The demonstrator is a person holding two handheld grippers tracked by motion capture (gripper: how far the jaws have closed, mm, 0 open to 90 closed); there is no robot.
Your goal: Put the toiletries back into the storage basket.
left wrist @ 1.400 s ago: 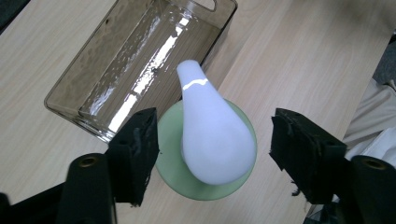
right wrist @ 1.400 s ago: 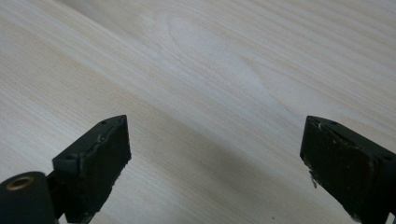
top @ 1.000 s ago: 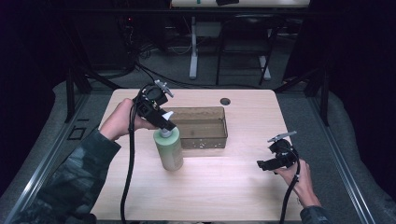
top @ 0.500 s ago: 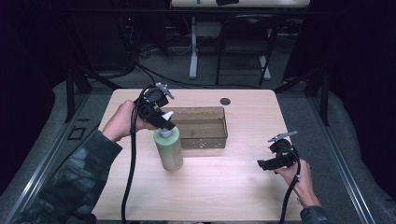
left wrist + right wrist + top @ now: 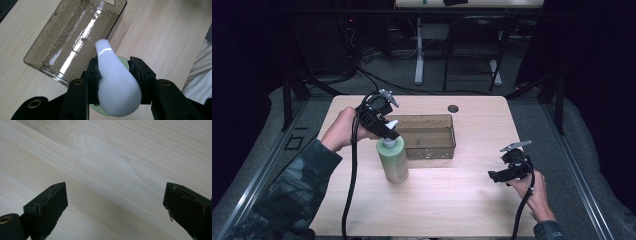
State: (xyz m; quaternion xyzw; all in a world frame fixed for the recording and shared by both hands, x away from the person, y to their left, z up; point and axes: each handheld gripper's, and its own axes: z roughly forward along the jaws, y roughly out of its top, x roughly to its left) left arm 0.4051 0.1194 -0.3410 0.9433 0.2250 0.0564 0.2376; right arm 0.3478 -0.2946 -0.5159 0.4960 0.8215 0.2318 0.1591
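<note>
1. A pale green pump bottle (image 5: 392, 159) stands upright on the light wooden table (image 5: 452, 200), just in front of the near left corner of a clear smoky plastic bin (image 5: 428, 136).
2. The left gripper (image 5: 387, 131) comes in from the left, held in the person's left hand (image 5: 343, 131), and sits right at the bottle's top.
3. In the left gripper view its two black jaws are pressed against either side of the white pump head (image 5: 113, 80), one pad on each flank, with the nozzle poking out forward toward the bin (image 5: 75, 40). They have just closed in on it.
4. A rim of the green bottle (image 5: 124, 60) peeks out under the white head.
5. The bin lies flat on the table, its long side running left to right in the high view, nothing visible inside it.
6. The right gripper (image 5: 498, 176) is well apart, over the near right part of the table, in the person's right hand (image 5: 532, 192).
7. In the right gripper view its jaws stand spread wide, nothing between them but bare wood (image 5: 112, 170); they have just opened further.
8. A black cable (image 5: 349, 190) trails from the left gripper down across the table toward the person's camouflage sleeve (image 5: 277, 200).
</note>
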